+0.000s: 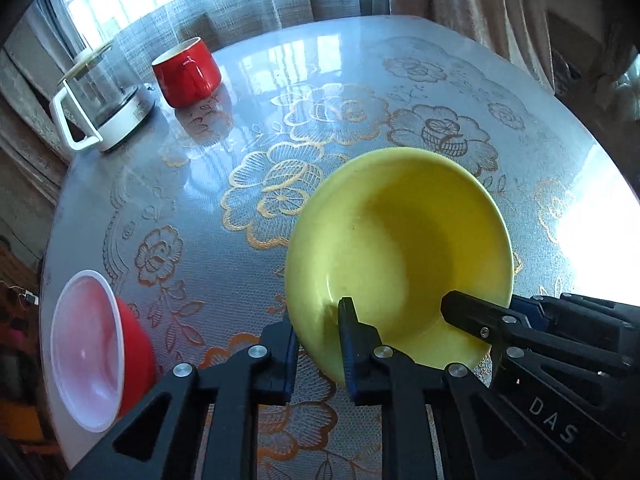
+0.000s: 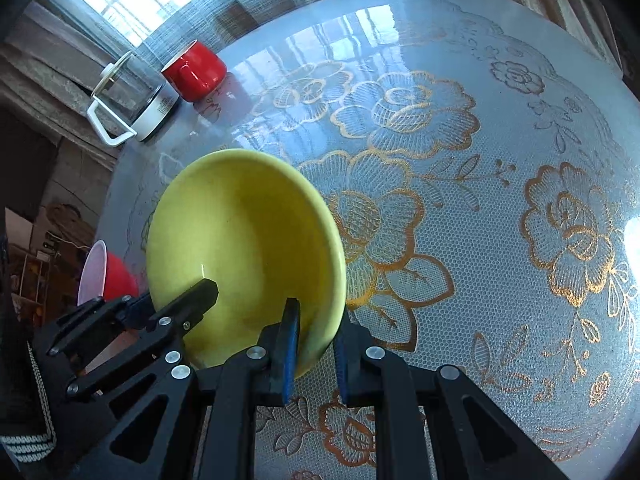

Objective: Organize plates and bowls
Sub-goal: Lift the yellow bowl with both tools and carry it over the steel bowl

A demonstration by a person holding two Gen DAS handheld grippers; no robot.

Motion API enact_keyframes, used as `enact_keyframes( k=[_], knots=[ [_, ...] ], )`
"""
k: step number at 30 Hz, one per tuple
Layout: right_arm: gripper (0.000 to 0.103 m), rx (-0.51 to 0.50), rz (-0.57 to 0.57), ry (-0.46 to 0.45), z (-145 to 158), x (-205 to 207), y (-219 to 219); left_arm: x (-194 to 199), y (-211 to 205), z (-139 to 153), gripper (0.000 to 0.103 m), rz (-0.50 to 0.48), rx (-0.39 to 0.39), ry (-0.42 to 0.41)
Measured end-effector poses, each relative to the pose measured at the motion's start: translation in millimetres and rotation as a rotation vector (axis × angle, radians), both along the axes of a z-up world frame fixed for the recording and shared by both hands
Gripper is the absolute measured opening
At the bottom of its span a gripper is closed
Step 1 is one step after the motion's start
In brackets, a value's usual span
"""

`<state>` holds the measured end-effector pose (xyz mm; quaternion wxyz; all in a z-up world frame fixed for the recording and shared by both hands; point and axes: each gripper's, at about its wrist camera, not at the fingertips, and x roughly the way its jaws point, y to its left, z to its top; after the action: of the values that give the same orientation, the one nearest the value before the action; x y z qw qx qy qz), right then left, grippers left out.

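Here, left claw [image 1: 318, 350] and right claw [image 2: 316, 350] both pinching yellow bowl [image 1: 400, 248] rim

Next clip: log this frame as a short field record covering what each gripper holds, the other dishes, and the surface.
left gripper: jaws clamped on the rim of the yellow bowl, one finger inside, one outside
right gripper: jaws clamped on the same bowl's rim, opposite side
red bowl: white inside, near the table edge, untouched
red mug: far side, beside the glass kettle
table: round, glossy floral cover
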<state>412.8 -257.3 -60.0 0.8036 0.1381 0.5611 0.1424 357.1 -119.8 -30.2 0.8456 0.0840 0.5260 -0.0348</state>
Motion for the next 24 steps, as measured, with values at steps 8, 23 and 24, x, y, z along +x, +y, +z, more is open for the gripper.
enact_keyframes(
  k=[8, 23, 24],
  knots=[
    [0.015, 0.020, 0.024, 0.011, 1.1, -9.0, 11.7, -20.5, 10.9, 7.7, 0.018, 0.000, 0.005, -0.015],
    [0.015, 0.031, 0.062, -0.106, 47.8, -67.1, 29.7, -91.5, 37.8, 52.7, 0.018, 0.029, -0.041, -0.136],
    [0.015, 0.033, 0.064, -0.115, 50.8, -72.2, 31.6, -97.4, 40.8, 55.9, 0.018, 0.034, -0.052, -0.143]
  ],
)
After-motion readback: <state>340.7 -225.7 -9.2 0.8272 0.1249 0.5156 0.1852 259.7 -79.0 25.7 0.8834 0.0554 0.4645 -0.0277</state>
